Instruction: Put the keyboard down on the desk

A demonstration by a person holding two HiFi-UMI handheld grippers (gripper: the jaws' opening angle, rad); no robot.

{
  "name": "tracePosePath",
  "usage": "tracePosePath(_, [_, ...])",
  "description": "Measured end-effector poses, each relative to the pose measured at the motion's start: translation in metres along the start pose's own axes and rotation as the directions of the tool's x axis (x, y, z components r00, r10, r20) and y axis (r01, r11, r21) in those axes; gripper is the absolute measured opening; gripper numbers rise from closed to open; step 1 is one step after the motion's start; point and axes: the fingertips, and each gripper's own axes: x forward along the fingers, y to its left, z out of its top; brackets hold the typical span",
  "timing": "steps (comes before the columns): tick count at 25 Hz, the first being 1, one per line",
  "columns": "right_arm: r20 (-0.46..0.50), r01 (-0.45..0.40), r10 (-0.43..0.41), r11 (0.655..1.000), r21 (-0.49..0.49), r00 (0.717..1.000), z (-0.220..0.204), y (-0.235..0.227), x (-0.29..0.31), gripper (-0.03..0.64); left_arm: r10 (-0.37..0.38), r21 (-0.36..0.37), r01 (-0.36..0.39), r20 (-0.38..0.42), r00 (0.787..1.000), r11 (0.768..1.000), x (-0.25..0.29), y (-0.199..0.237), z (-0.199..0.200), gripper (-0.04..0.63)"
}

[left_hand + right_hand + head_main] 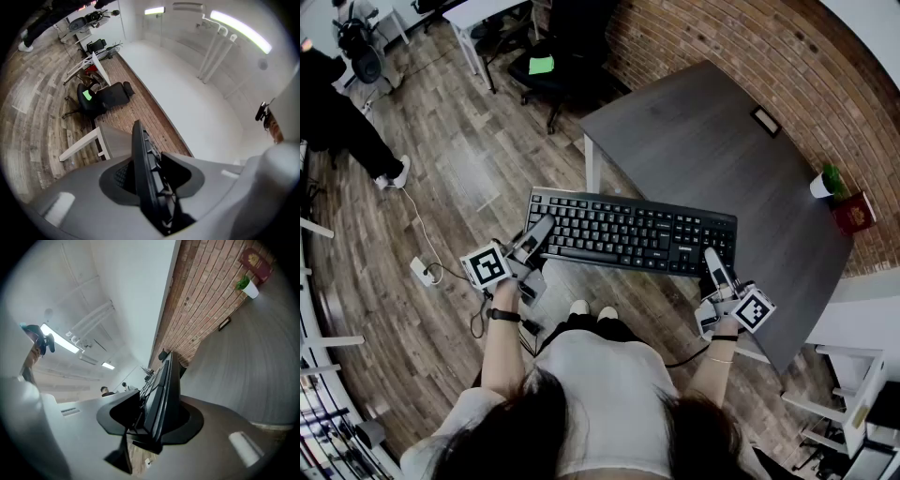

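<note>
A black keyboard (633, 232) is held level between my two grippers, keys up. My left gripper (542, 230) is shut on its left near corner; in the left gripper view the keyboard (143, 164) runs edge-on between the jaws. My right gripper (712, 260) is shut on its right near edge, and the keyboard (161, 394) shows edge-on there too. In the head view its right half overlaps the dark grey desk (703, 141), while its left half hangs over the wooden floor. Whether it touches the desk I cannot tell.
On the desk stand a small potted plant (827, 181), a red book (855, 212) and a small dark frame (765, 121) along the brick wall. A black office chair (558, 61) sits beyond the desk. A person (337, 122) stands far left; a power strip (424, 272) lies on the floor.
</note>
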Motion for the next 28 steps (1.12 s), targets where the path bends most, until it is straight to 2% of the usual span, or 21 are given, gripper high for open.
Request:
tracePosePath(6, [-0.004, -0.015, 0.015, 1.000, -0.008, 1.000, -0.001, -0.003, -0.006, 0.126, -0.006, 0.014, 0.005, 0.012, 1.000, 1.000, -0.005, -0.006, -0.005, 0.156])
tracePosePath(15, [-0.031, -0.027, 0.028, 1.000, 0.013, 0.999, -0.001, -0.014, 0.020, 0.127, 0.041, -0.005, -0.041, 0.036, 0.999, 0.999, -0.005, 0.012, 0.003, 0.156])
tracePosePath(23, [-0.025, -0.007, 0.007, 1.000, 0.005, 1.000, 0.018, -0.033, 0.131, 0.129, 0.035, -0.007, -0.035, 0.028, 0.999, 0.999, 0.046, 0.068, 0.091, 0.156])
tracePosePath(28, [0.023, -0.003, 0.003, 1.000, -0.002, 1.000, 0.033, -0.037, 0.188, 0.129, -0.003, 0.028, 0.003, 0.007, 1.000, 1.000, 0.082, 0.089, 0.151, 0.156])
